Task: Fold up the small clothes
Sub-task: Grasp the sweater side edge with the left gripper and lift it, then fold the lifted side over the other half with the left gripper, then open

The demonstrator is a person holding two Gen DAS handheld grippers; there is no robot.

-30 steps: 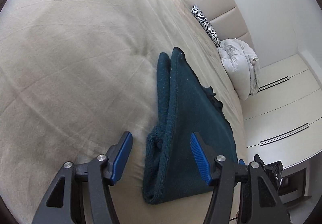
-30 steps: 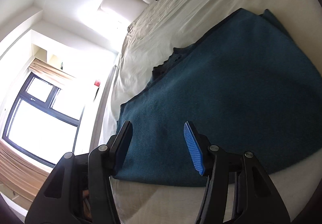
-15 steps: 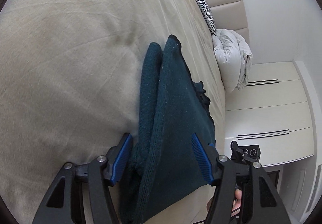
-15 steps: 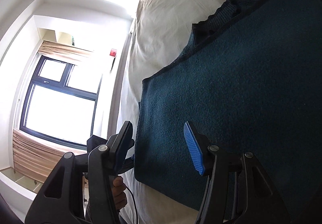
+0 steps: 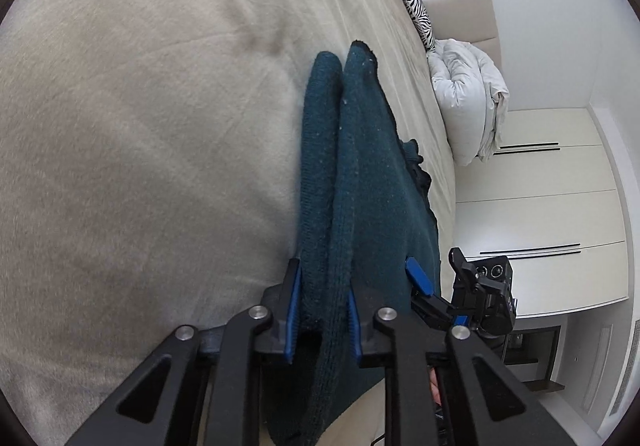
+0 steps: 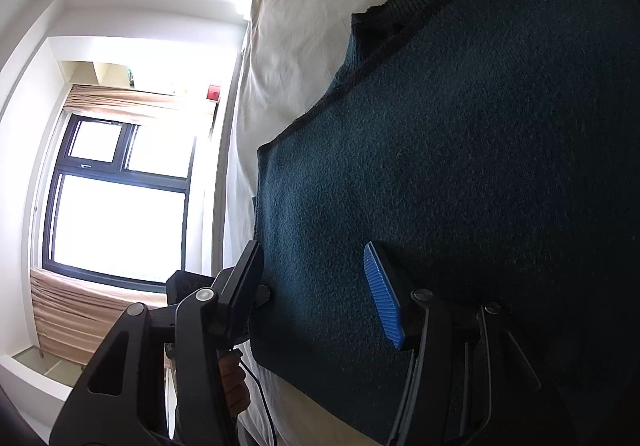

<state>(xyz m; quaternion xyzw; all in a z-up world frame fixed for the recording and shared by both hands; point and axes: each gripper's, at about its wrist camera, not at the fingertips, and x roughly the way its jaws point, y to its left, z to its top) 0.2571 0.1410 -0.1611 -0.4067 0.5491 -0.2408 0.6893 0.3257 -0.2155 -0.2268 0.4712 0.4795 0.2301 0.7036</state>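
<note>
Where folded, thick dark-teal knit garment (image 5: 360, 173), edge between left gripper (image 5: 320, 316) pads.

Black frames, blue ribbed pads (image 6: 382, 296), silver screws (image 5: 259, 312)

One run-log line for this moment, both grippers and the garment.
left gripper: shut on teal sweater folded edge | right gripper: open, astride sweater's near corner | sweater: lying on beige bed | fold: not finished

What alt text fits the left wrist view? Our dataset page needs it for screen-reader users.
The left tool is shut on the folded edge of a dark teal knit garment on a beige bed. Beyond are a zebra-print pillow and a bundled white duvet.
</note>
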